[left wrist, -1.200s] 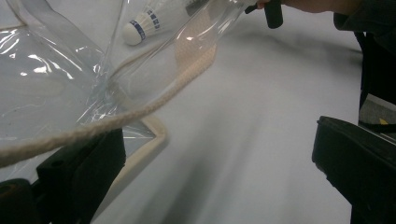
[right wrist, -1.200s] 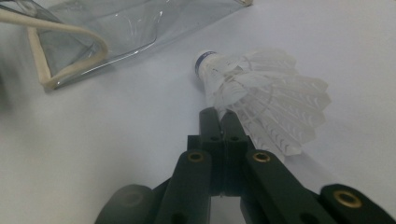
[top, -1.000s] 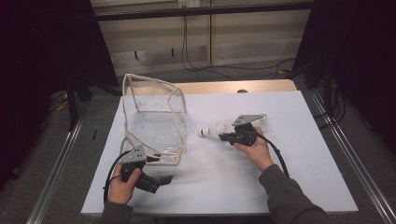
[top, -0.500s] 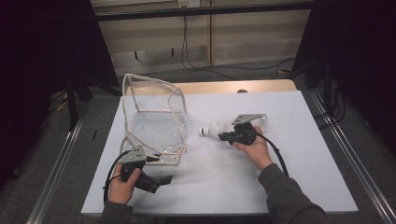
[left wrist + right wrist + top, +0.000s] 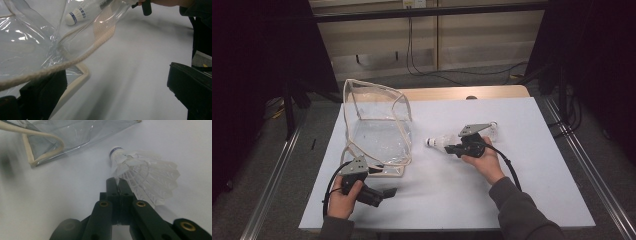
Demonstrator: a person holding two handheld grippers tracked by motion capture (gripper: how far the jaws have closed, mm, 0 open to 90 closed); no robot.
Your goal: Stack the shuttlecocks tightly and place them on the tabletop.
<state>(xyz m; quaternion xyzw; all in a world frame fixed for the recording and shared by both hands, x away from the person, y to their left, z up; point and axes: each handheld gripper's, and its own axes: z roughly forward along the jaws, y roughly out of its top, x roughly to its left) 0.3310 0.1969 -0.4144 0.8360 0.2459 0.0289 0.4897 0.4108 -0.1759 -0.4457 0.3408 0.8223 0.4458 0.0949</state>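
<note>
A white shuttlecock [image 5: 140, 173] lies on its side on the white bench [image 5: 532, 190], right of centre, its cork tip with a blue band pointing left toward a clear bag [image 5: 377, 132]. Its feather skirt flares to the right. The right gripper [image 5: 117, 181] comes in from the near side, and its fingers [image 5: 111, 185] are closed together, with their tips at the skirt's near edge. They appear to pinch a feather or rib there, though the exact contact is hard to make out.

The shuttlecock looks very light and would probably shift at a nudge. The skirt seems thin and springy, easy to crush or bend, while the cork tip should be firm. A hold on the cork, or low on the skirt where the ribs meet, would likely be safer than one on the outer feather edges.

The bag stands to the left of the shuttlecock, near it but apart. It is soft clear plastic with cream piping, partly slumped, its mouth held up. The left gripper [image 5: 384, 192] sits at the bag's near corner. Its fingers stand wide apart, with the bag's corded rim [image 5: 75, 58] lying across one of them, not clamped. A person's hands hold both grippers from the near edge.
</note>
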